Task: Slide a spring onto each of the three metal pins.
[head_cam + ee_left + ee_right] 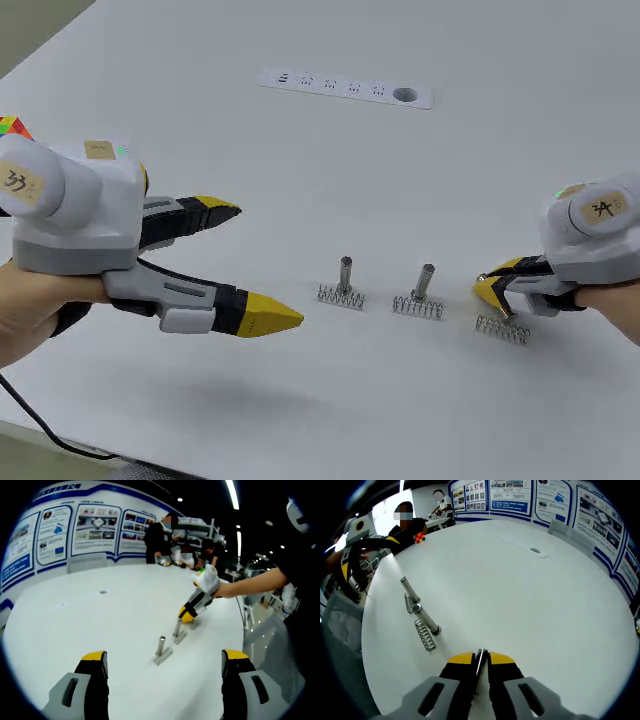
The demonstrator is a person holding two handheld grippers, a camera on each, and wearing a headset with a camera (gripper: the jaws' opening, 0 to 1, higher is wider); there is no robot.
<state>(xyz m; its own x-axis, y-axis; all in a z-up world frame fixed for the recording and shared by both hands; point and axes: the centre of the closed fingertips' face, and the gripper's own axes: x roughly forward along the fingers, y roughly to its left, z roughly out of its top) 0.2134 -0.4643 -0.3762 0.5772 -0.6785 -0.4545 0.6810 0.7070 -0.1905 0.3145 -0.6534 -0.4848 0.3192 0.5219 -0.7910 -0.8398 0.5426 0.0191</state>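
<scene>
Head view high over table (300, 190); 2 gripper views low, opposed, both apparently toward the pins (161, 645).

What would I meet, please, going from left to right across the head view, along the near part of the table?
The left hand-held gripper → first pin → second pin → right hand-held gripper, shut on the third pin.

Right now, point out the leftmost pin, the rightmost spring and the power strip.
leftmost pin (345, 275): head view, middle of shaft.
rightmost spring (502, 330): head view, middle coils.
power strip (345, 88): head view, top face.
</scene>
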